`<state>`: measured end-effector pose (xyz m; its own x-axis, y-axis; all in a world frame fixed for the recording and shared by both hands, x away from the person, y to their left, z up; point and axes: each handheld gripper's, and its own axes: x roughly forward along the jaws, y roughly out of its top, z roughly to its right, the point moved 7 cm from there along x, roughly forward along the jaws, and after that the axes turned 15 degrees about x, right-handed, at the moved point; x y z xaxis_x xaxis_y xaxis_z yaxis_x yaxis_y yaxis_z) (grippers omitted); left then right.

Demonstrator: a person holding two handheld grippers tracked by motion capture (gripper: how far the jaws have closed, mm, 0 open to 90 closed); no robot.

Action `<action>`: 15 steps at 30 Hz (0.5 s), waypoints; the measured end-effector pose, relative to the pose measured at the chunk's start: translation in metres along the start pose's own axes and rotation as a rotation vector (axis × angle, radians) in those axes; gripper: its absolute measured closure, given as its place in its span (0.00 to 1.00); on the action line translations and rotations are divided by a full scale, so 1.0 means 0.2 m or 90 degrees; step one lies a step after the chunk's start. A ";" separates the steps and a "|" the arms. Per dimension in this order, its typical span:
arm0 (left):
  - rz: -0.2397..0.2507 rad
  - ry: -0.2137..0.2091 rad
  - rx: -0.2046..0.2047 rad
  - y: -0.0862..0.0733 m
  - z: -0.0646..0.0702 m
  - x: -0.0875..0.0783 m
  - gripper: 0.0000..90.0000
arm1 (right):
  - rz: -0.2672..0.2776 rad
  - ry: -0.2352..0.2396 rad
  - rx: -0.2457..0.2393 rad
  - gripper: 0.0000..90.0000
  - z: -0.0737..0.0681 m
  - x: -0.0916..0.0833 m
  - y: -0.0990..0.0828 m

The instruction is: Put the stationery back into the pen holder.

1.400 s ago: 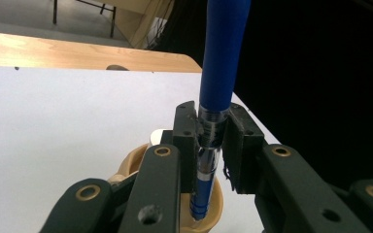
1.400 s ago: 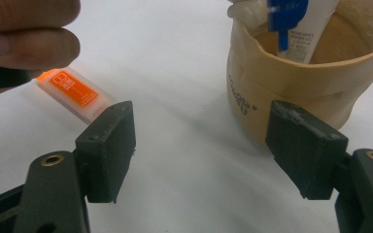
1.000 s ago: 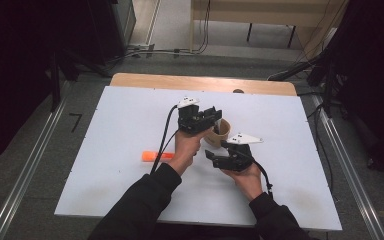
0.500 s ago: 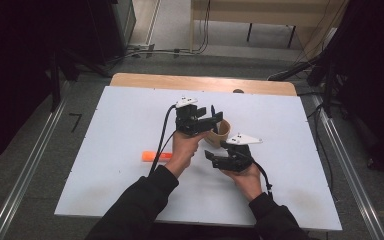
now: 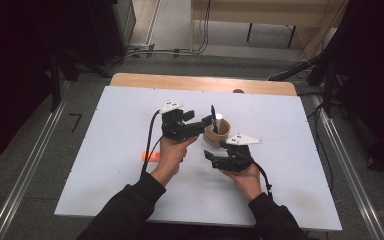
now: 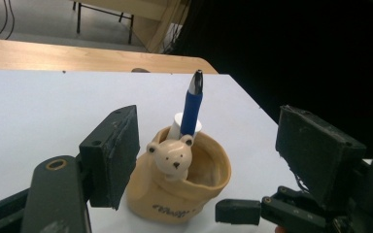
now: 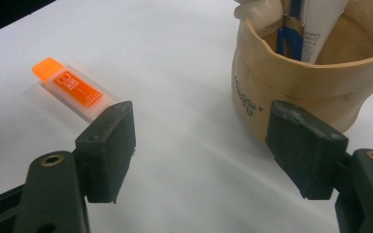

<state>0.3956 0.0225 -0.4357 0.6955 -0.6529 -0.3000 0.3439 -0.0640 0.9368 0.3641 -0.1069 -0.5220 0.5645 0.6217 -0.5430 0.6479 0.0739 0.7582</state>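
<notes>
From my screen, the pen holder (image 6: pixel 179 182) looks like glazed ceramic, tan and smooth with a soft sheen, its little bear head a paler, glossier cream. The pen (image 6: pixel 192 104) standing in it has a shiny blue plastic barrel and a dark tip that catches light. Beside it I see a white tube (image 7: pixel 320 22) with a smooth printed skin. The orange case (image 7: pixel 73 90) is glossy, partly clear plastic. The counter (image 5: pixel 290 150) shows a matt white top, faintly reflective, with a bare wood strip at its far edge. On my left hand-held gripper (image 6: pixel 209 160) the black pads (image 6: pixel 114 153) look matt, rough and scuffed; the right hand-held gripper (image 7: pixel 201 145) looks the same.
</notes>
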 end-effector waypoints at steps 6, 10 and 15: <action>-0.003 -0.004 0.002 -0.04 -0.02 -0.08 0.27 | 0.000 0.002 -0.007 0.27 0.00 0.00 0.00; -0.004 0.005 -0.003 -0.07 -0.05 -0.14 0.27 | -0.001 0.002 -0.005 0.27 -0.01 0.00 0.00; -0.002 0.018 -0.012 -0.11 -0.09 -0.20 0.27 | 0.001 0.006 -0.009 0.27 -0.02 0.00 0.00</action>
<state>0.3722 0.0641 -0.4477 0.7123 -0.6305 -0.3082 0.3575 -0.0520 0.9325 0.3621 -0.1036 -0.5218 0.5603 0.6288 -0.5391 0.6402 0.0842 0.7636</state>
